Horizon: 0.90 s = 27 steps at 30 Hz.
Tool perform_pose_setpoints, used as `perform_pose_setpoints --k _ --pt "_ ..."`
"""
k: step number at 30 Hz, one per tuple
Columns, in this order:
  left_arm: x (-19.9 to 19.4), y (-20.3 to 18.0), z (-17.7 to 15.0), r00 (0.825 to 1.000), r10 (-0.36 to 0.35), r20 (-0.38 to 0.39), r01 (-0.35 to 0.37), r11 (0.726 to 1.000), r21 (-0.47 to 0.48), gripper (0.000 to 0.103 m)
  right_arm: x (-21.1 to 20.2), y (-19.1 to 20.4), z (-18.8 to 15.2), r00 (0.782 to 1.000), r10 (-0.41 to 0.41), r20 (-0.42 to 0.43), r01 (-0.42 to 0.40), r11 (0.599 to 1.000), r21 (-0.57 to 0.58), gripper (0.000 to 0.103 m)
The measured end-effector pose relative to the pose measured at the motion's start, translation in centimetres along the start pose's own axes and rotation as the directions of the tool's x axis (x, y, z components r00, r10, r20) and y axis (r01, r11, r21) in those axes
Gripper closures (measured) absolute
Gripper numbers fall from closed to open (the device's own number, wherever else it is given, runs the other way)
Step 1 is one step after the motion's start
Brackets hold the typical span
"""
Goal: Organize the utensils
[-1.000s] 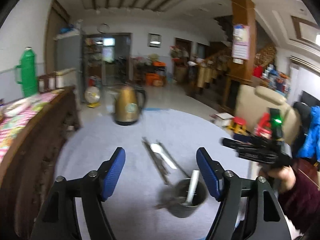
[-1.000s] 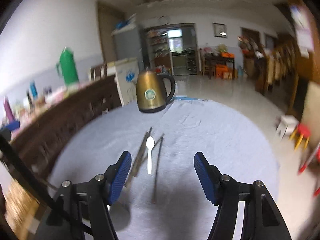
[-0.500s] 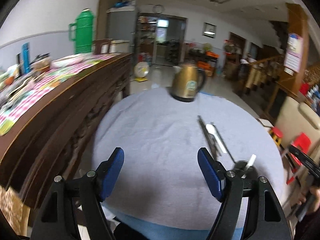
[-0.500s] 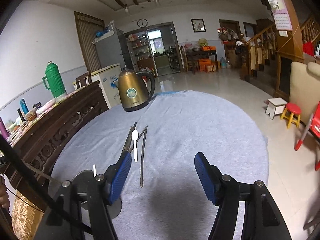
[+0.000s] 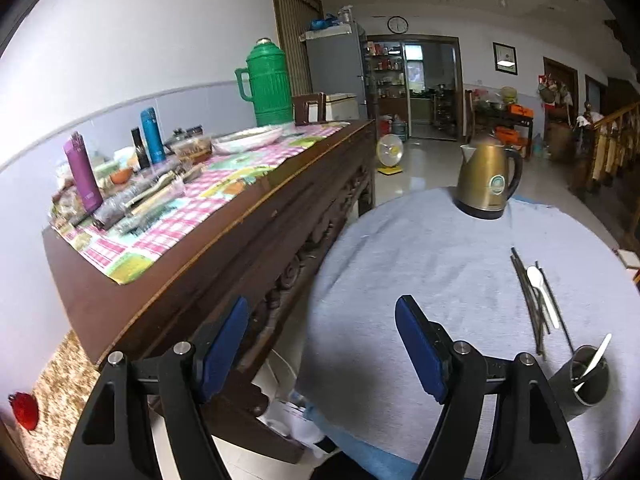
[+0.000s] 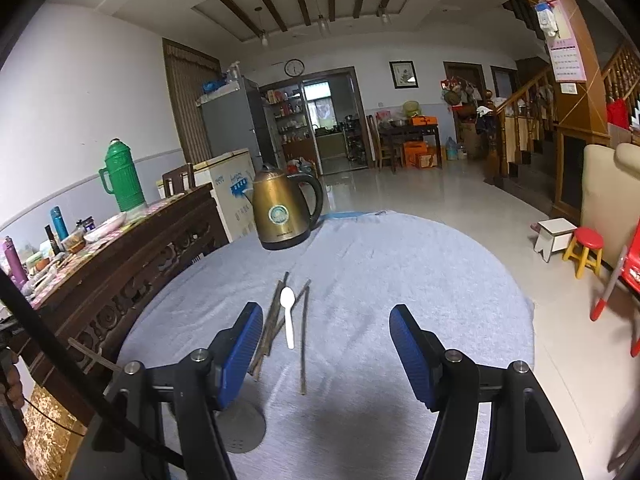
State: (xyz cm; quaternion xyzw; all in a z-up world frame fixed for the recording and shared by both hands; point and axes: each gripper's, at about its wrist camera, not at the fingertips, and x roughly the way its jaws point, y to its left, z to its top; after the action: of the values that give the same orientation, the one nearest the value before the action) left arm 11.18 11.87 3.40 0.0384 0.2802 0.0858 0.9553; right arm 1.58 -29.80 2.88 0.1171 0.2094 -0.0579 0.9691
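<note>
Grippers both gape wide, left (image 5: 324, 344) and right (image 6: 326, 350), holding nothing (no contact anywhere). Chopsticks (image 6: 276, 322) and white spoon (image 6: 288, 316) lie on the table (image 6: 420, 280); another spoon stands in the cup (image 5: 586, 380).

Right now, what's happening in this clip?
A person is sorting utensils on a round cloth-covered table. Both the left gripper and right gripper are open and empty. One white spoon stands in the metal cup; another spoon and the chopsticks lie loose near the kettle.
</note>
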Motion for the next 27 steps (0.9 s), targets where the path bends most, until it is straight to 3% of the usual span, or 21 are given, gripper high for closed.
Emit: perform_pose_setpoints --k 11,27 --pt "-0.8 -0.5 0.5 0.999 0.029 0.038 -0.030 0.999 0.040 0.025 0.9 2.2 0.1 0.999 0.001 -0.036 -0.002 1.000 -0.022 0.033" --pt "2.0 -1.6 0.6 0.999 0.046 -0.004 -0.046 0.996 0.076 0.025 3.9 3.6 0.0 0.995 -0.009 -0.103 0.004 0.999 -0.049 0.033"
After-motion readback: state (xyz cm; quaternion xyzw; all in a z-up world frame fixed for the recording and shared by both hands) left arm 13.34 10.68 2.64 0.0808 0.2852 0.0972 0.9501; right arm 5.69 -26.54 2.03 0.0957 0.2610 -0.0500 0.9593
